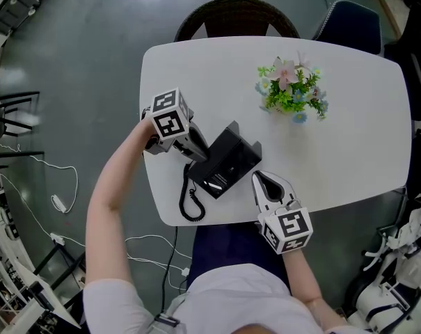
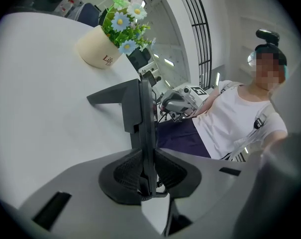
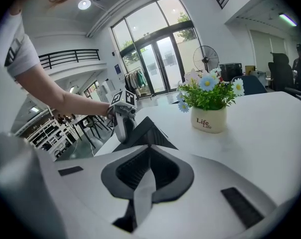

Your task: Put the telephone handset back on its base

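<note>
Our left gripper pinches the slim black plastic handset, with the black wedge-shaped base just past its fingertips. We judge seating and release are left. The right gripper is closed and empty.

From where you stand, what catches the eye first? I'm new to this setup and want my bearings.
The black telephone base sits at the white table's near edge, its coiled cord curling beside it. The left gripper is shut on the handset just left of the base; the right gripper, shut and empty, lies at its right. A pot of flowers stands farther back.
</note>
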Available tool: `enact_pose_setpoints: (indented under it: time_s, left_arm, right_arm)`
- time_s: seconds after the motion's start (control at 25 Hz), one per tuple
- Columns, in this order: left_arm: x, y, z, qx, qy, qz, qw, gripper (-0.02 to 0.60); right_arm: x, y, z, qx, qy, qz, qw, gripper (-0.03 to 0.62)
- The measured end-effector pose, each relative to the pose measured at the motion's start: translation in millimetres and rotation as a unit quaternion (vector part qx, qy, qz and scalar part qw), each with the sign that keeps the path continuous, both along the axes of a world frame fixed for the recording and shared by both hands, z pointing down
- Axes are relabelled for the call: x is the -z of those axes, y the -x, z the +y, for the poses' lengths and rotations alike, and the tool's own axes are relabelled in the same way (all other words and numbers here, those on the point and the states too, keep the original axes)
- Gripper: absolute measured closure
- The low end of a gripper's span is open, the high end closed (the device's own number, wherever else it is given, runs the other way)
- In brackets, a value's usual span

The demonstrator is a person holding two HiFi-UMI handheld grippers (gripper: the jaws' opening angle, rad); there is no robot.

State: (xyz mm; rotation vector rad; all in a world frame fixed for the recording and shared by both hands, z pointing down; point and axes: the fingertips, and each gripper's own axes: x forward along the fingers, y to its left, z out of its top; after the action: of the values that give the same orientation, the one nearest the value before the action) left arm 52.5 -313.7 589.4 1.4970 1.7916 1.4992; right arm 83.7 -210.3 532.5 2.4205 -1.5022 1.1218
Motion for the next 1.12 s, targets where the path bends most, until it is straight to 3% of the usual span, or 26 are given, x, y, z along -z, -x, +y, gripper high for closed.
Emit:
enact_pose_setpoints:
  time_s: [0.32,0.6,0.72,0.8,1.12]
  left_arm:
    - [1,1,2,0.075,-0.041,0.03,0.9959,0.487]
    - [1,-2,2,0.16,-0.095,0.097,0.9777,0.405]
    - [-4,-8,-8,0.218,-0.129,0.117,0.9604,0.329]
    - [-5,-13,-14,0.263,-0.144,0.128,0.9454,0.318]
    - [-1,-20,-29,0.421,-0.177,0.151,0.8769,0.261]
  right_arm:
    - [11,5,8,0.031,-0.015,0.012,0.999,0.557]
    - [19,5,16,0.042,-0.036,0.011,0.998,0.557]
    - [24,6,16,0.047,-0.047,0.012,0.998,0.557]
    - [26,8,18,0.053,-0.05,0.014,0.997,0.557]
    - [34,8,25,0.071,-0.065,0.022,0.995,0.557]
